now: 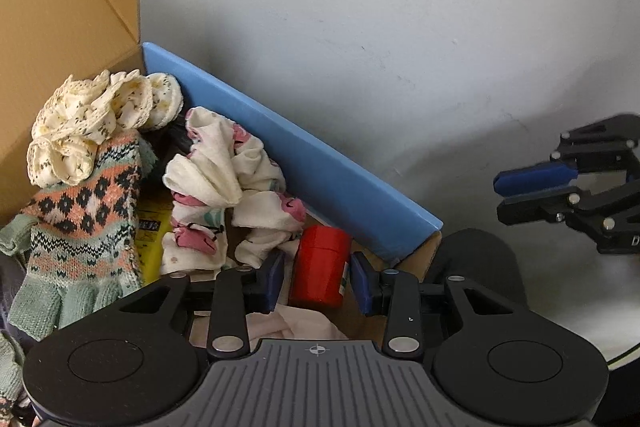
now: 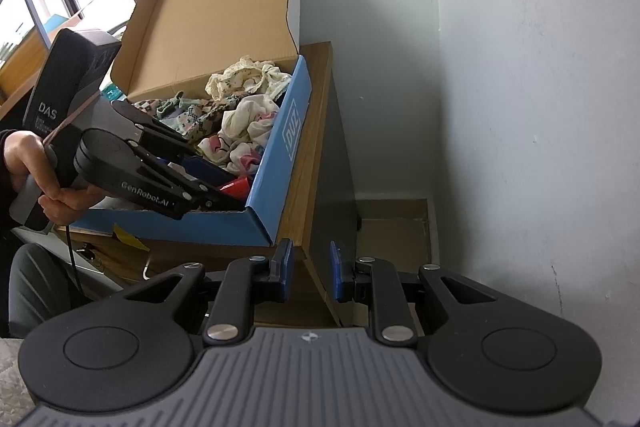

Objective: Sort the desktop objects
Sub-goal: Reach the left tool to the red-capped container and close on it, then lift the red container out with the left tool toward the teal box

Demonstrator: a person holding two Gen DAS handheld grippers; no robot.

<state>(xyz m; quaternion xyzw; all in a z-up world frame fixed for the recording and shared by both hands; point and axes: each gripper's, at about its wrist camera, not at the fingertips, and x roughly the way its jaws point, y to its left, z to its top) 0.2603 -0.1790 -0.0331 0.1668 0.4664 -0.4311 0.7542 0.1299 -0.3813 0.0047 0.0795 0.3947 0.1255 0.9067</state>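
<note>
Inside the box, L gripper sits spread w/ a red can between its pads, not clearly pinched. Gloves & cloths already lie there too. R gripper spread, empty, off the desk; can't tell what's left.

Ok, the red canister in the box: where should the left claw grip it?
Grip the red canister across its round body, below the lid seam. It stands upright between the open left claw pads, so come straight forward; the blue box wall blocks the right.
</note>
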